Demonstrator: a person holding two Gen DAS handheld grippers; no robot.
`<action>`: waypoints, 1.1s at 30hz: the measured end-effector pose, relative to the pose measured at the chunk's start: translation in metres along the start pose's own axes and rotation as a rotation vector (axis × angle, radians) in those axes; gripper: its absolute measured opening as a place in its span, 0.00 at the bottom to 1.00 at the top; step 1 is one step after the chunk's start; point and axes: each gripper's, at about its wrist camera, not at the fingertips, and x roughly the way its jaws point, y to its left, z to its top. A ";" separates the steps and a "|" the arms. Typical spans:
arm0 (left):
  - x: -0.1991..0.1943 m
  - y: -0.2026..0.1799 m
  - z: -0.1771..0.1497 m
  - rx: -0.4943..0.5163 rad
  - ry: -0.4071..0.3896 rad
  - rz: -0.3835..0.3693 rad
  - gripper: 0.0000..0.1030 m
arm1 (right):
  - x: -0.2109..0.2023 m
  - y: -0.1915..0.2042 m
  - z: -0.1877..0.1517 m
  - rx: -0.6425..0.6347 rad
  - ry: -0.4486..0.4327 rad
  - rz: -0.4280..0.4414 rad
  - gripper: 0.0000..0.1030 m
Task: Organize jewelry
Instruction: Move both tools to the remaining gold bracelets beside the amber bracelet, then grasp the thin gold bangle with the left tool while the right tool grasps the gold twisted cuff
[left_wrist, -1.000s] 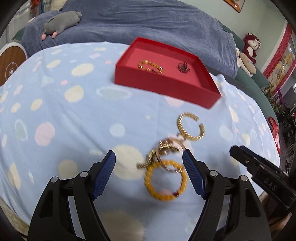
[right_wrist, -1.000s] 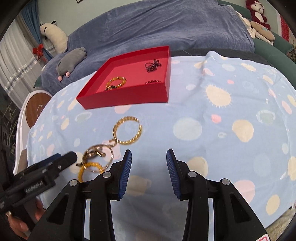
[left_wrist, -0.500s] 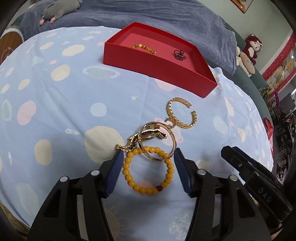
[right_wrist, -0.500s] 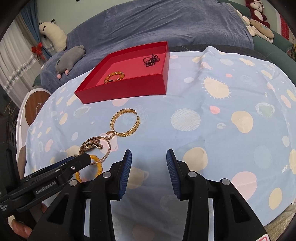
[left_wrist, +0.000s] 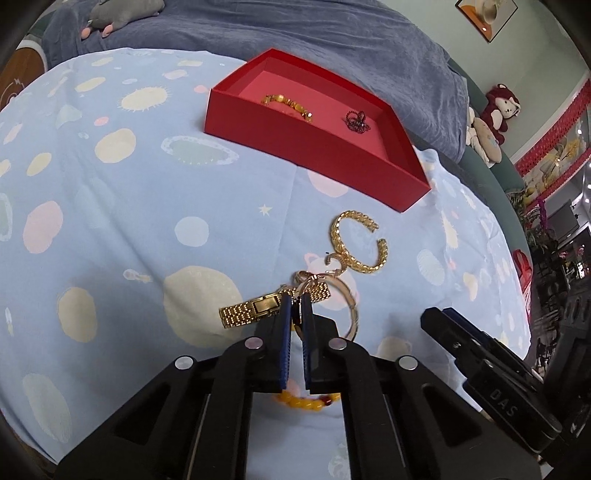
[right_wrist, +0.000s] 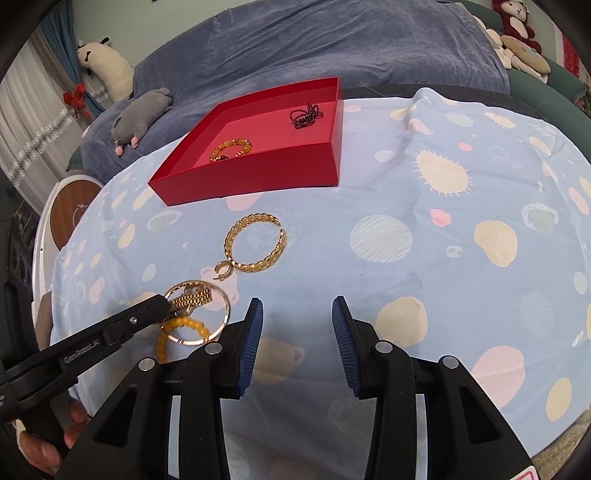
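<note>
**Left jaws pinched on bead bracelet**

Pale blue spotted cloth over the table; blue-draped sofa at 12 o'clock. Red tray holding amber bracelet and dark chain. Left gripper clamped on yellow bead bracelet, beside gold watch. Right gripper spread wide, holding nothing. Only in right view: cuff whole, small ring at its 7 o'clock.

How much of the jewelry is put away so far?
Two pieces already lie in the red box: a bead bracelet and a dark chain. The left gripper is shut on the yellow beads, tangled with a watch. The chain bangle, hoop and thin ring remain on the cloth; the right gripper waits open.
</note>
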 end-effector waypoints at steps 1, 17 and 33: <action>-0.002 0.000 0.001 0.001 -0.004 -0.003 0.04 | 0.002 0.000 0.002 0.000 -0.001 0.003 0.38; -0.009 0.020 0.012 -0.046 -0.030 0.001 0.04 | 0.050 0.019 0.041 -0.042 0.001 -0.019 0.34; 0.006 0.026 0.007 -0.052 -0.012 0.063 0.32 | 0.060 0.014 0.039 -0.048 0.020 -0.075 0.05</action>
